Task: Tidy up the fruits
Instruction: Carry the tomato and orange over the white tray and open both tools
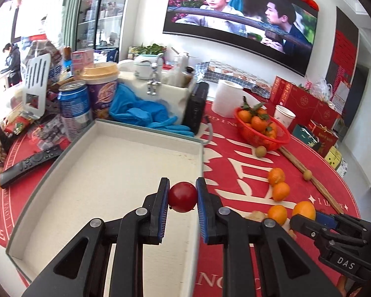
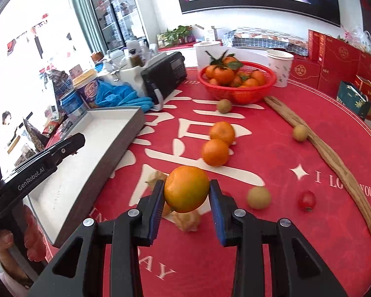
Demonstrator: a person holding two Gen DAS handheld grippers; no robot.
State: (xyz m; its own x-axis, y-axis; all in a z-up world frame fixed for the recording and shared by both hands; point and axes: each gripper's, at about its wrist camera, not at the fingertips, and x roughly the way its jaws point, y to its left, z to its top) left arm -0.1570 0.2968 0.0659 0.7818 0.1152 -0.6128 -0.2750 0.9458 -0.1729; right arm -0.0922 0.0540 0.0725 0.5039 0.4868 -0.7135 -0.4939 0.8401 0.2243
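Note:
My left gripper [image 1: 182,196] is shut on a small red tomato [image 1: 182,197] and holds it over the right side of an open grey box with a white floor [image 1: 106,163]. My right gripper [image 2: 186,191] is shut on an orange with a greenish tinge [image 2: 186,189], held above the red tablecloth; it also shows in the left wrist view [image 1: 304,210]. Two oranges [image 2: 217,143] lie loose on the cloth beyond it. A red basket of oranges [image 2: 237,81] stands further back. A brown round fruit [image 2: 259,197] and a cherry tomato [image 2: 306,200] lie to the right.
A long wooden stick [image 2: 334,163] lies across the right of the table with a small brown fruit [image 2: 300,133] beside it. A husked fruit [image 2: 188,220] lies under my right gripper. A black radio [image 2: 164,76], blue gloves [image 1: 146,113], cans, cups and a remote [image 1: 29,163] crowd behind the box.

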